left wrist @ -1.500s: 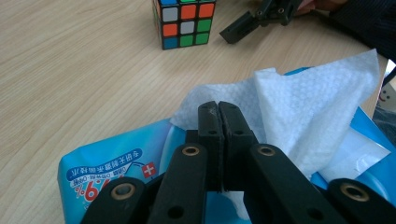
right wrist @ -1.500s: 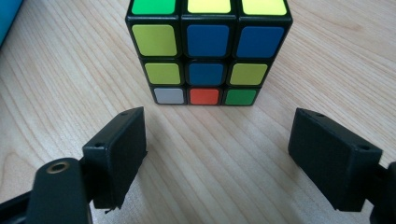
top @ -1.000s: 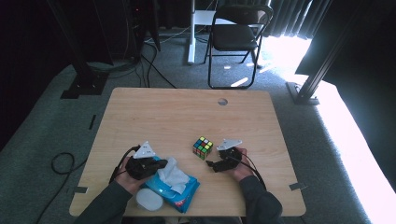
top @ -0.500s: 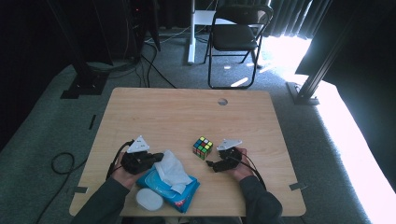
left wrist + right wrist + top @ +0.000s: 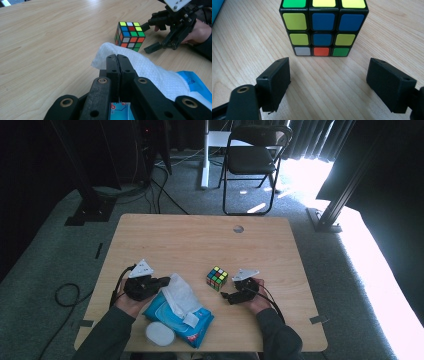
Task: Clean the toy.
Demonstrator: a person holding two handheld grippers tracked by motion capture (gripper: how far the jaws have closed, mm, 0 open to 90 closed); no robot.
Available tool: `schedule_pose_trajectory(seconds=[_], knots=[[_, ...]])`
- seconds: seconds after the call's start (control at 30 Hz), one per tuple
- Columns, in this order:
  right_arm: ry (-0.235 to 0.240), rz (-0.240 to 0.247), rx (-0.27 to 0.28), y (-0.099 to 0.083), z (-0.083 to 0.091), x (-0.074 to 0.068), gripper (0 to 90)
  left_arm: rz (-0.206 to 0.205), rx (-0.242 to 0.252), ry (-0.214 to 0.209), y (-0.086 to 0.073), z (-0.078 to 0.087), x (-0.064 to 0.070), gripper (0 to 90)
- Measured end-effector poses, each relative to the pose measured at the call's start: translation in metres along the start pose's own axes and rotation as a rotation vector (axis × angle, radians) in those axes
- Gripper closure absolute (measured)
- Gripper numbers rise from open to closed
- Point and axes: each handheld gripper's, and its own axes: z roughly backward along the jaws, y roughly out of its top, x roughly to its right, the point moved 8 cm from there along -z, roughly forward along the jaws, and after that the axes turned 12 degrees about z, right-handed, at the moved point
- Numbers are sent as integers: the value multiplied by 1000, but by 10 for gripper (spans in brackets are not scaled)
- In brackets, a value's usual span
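Wooden desk (image 5: 165, 240) seen from above: one puzzle cube (image 5: 217, 278), one blue wipes pack (image 5: 176, 316), one white round lid (image 5: 160, 334) at the near edge, plus a folding chair (image 5: 252, 157) on the far floor. Up close from the left gripper (image 5: 117, 57): fingers clenched on a white wipe (image 5: 150, 72) pulled from the pack, cube just beyond. From the right gripper (image 5: 328, 75): fingers spread wide, released, cube sitting just ahead of the gap, not touching. Cube near the desk's middle, slightly right.
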Motion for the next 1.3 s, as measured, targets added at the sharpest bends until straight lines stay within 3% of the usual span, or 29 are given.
schedule_pose_trajectory(seconds=[0.3, 0.6, 1.3], knots=[[0, -2, 0, 0, 0, 0, 190, 14, 20, 10, 6, 4, -6, 889], [0, -1, 0, 0, 0, 0, 190, -3, 31, 28, 11, 8, -8, 897], [0, -1, 0, 0, 0, 0, 190, 53, 107, 70, 21, 30, -27, 898]])
